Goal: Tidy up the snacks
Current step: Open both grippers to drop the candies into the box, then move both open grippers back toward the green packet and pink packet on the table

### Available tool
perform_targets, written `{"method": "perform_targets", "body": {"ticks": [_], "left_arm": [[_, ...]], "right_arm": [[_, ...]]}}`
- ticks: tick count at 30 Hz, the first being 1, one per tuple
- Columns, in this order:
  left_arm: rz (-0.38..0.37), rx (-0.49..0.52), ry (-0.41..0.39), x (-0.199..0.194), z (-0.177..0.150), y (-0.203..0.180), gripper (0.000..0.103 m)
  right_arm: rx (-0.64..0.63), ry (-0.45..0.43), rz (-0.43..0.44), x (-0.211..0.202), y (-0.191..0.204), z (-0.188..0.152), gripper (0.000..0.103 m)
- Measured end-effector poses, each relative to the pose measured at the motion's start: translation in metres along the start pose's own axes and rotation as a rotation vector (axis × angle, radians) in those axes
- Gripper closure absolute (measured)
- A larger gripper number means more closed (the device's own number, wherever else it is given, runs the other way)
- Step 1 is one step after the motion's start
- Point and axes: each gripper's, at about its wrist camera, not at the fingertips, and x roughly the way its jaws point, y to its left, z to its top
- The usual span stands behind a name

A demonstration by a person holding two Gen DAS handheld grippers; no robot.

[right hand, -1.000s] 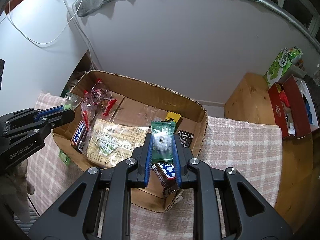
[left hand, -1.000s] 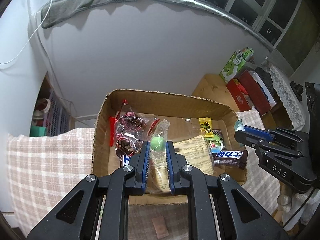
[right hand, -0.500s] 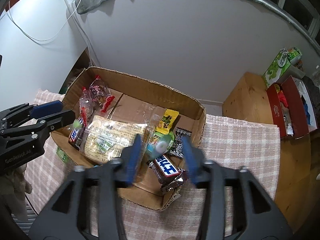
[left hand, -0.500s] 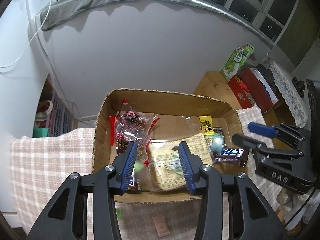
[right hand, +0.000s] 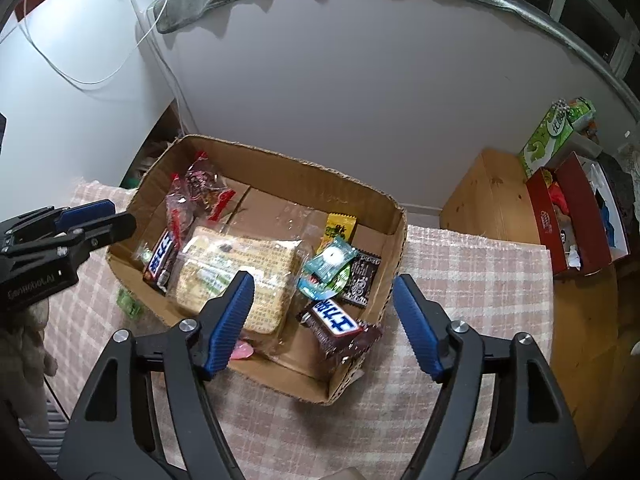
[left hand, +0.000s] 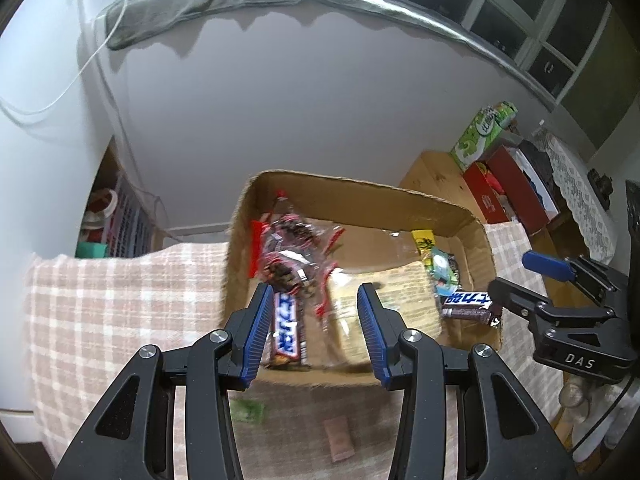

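Two views. From my left wrist, the left gripper (left hand: pixel 316 330) hangs spread and empty over the cardboard box (left hand: pixel 352 196) of snacks, above a chocolate bar (left hand: pixel 287 330). From my right wrist, the right gripper (right hand: pixel 324 322) is opening, empty, over a teal candy packet (right hand: pixel 331 258), apparently just dropped in.

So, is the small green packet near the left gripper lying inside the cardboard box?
No, the small green packet lies on the checked cloth, just outside the cardboard box.

Left view: looks steeply down, close over the cardboard box (left hand: pixel 360 196).
Right view: likewise, from the other side.
Shared: the box, checked cloth (right hand: pixel 460 264).
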Motion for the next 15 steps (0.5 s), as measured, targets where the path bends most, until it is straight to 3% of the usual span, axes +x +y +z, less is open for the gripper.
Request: {"method": "perform_targets", "body": {"ticks": [15], "left_arm": [[0.052, -0.169, -0.005, -0.035, -0.055, 0.086, 0.061]], "right_arm": [[0.031, -0.006, 0.07, -0.023, 0.016, -0.04, 0.028]]}}
